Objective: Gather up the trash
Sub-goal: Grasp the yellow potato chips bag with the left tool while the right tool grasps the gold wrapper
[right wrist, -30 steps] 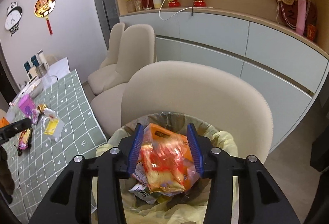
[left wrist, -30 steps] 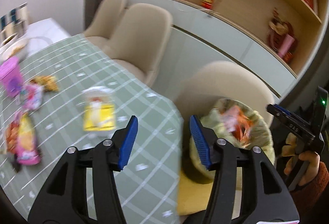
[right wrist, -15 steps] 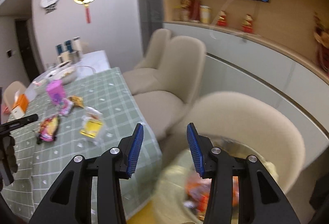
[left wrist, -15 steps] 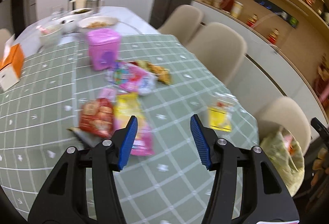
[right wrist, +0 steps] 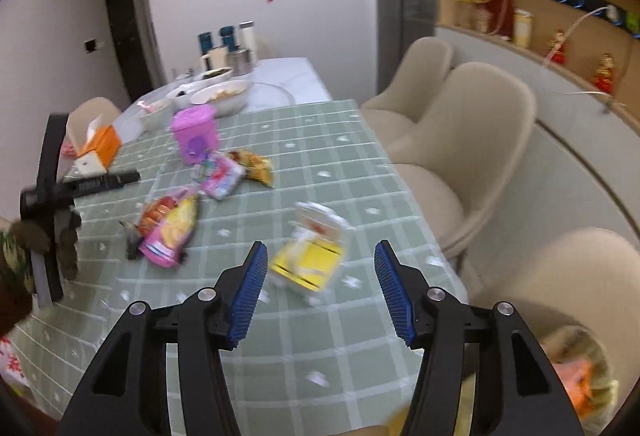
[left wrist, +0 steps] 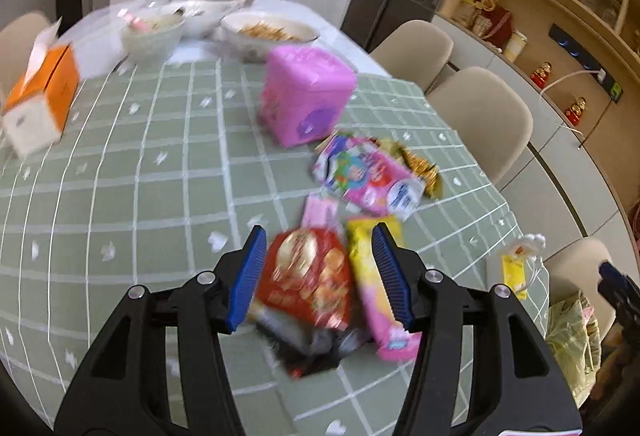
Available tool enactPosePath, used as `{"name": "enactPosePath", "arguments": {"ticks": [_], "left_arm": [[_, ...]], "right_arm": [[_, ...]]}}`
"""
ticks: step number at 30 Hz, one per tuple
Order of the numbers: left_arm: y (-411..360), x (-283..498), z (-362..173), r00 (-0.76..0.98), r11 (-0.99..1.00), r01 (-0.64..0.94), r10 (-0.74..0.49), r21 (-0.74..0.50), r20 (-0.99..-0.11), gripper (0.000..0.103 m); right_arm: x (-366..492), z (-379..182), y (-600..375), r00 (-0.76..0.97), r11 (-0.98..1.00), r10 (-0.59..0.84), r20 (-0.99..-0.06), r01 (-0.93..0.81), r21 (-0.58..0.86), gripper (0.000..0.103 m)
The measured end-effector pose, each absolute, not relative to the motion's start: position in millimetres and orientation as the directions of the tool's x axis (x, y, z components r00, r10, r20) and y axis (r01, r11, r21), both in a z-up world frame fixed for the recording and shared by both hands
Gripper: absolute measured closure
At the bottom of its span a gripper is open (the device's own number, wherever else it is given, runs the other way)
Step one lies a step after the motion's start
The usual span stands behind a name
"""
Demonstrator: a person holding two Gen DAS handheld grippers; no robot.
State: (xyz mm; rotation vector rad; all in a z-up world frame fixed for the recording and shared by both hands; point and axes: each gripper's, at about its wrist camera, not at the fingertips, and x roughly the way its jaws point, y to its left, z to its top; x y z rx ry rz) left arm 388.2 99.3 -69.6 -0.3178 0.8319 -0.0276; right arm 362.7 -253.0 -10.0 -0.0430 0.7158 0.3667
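Note:
My left gripper [left wrist: 320, 276] is open and empty above a red snack packet [left wrist: 308, 282] and a yellow-pink packet [left wrist: 378, 284] on the green checked tablecloth [left wrist: 152, 188]. A pink-white wrapper [left wrist: 366, 176] and a gold wrapper [left wrist: 420, 164] lie beyond. My right gripper [right wrist: 318, 288] is open and empty, over a clear bag with a yellow label [right wrist: 310, 256], which also shows in the left wrist view [left wrist: 516, 268]. The lined trash bin [right wrist: 580, 376] with an orange packet in it sits at the lower right, off the table edge.
A pink box [left wrist: 306, 94], an orange tissue box [left wrist: 42, 96] and bowls of food [left wrist: 268, 32] stand farther back. Beige chairs [right wrist: 460, 140] line the table's right side. The left gripper's body [right wrist: 52, 192] shows at the left of the right wrist view.
Both grippers have swung from the trash bin to the table. The right gripper left the orange packet in the bin and now faces the yellow-label bag. The left has closed in on the red packet.

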Motion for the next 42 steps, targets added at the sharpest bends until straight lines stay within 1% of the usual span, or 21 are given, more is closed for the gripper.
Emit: {"name": "enactPosePath", "arguments": {"ticks": [2,4,6,10,13,16,17,19,21,24,26,27,30,33,35,37,42], "left_arm": [[105,376,-76,0.664,0.940,-0.123,-0.161,-0.319,-0.730,0.051],[107,364,-80,0.658,0.934,-0.136,-0.166,-0.332,-0.735,0.051],[107,355,-81,0.656,0.933,-0.135,-0.169,-0.335,-0.735,0.051],[106,330,-80,0.657,0.943,-0.125,-0.154,-0.308,-0.738,0.051],[112,312,-82,0.645,0.944,-0.137,-0.145,-0.301,-0.750,0.051],[120,295,-85,0.628,0.939,-0.155,-0.147,-0.308,-0.764,0.051],[123,290,-85,0.628,0.936,-0.166,-0.144,-0.312,-0.765,0.051],[130,282,-85,0.630,0.926,-0.187,-0.144,-0.329,-0.763,0.051],[135,278,-87,0.631,0.916,-0.204,-0.147,-0.346,-0.762,0.051],[140,278,-90,0.630,0.906,-0.223,-0.148,-0.360,-0.762,0.051],[139,281,-90,0.631,0.903,-0.217,-0.159,-0.370,-0.759,0.051],[138,284,-89,0.632,0.904,-0.209,-0.166,-0.373,-0.757,0.051],[128,293,-86,0.636,0.907,-0.177,-0.190,-0.381,-0.748,0.051],[119,304,-85,0.635,0.905,-0.148,-0.221,-0.398,-0.740,0.051],[111,314,-83,0.637,0.904,-0.122,-0.245,-0.410,-0.731,0.051],[106,324,-80,0.640,0.906,-0.101,-0.257,-0.412,-0.724,0.051],[98,341,-79,0.637,0.912,-0.088,-0.258,-0.401,-0.726,0.051]], "right_arm": [[378,-10,-230,0.667,0.914,0.356,-0.654,-0.395,0.094,0.050],[405,-10,-202,0.635,0.885,0.413,-0.653,-0.448,0.124,0.050],[430,-11,-179,0.616,0.869,0.438,-0.654,-0.477,0.132,0.050],[498,-28,-112,0.559,0.836,0.448,-0.697,-0.539,0.105,0.050],[545,-55,-76,0.523,0.826,0.409,-0.748,-0.561,0.060,0.050],[579,-82,-54,0.506,0.833,0.336,-0.794,-0.554,0.000,0.057],[589,-90,-51,0.491,0.836,0.318,-0.811,-0.548,-0.004,0.057],[603,-103,-51,0.446,0.847,0.302,-0.842,-0.531,0.023,0.058],[611,-113,-53,0.385,0.854,0.322,-0.865,-0.513,0.089,0.067],[601,-119,-56,0.317,0.840,0.380,-0.869,-0.512,0.180,0.077],[579,-118,-56,0.301,0.821,0.396,-0.867,-0.539,0.188,0.079],[566,-116,-58,0.295,0.813,0.411,-0.863,-0.548,0.199,0.082],[530,-112,-68,0.302,0.813,0.420,-0.856,-0.544,0.207,0.086],[495,-99,-88,0.383,0.844,0.381,-0.842,-0.516,0.147,0.087],[479,-91,-100,0.424,0.863,0.370,-0.827,-0.487,0.136,0.087],[458,-86,-121,0.435,0.880,0.389,-0.812,-0.438,0.187,0.087],[417,-79,-163,0.482,0.913,0.383,-0.788,-0.328,0.243,0.087]]}}
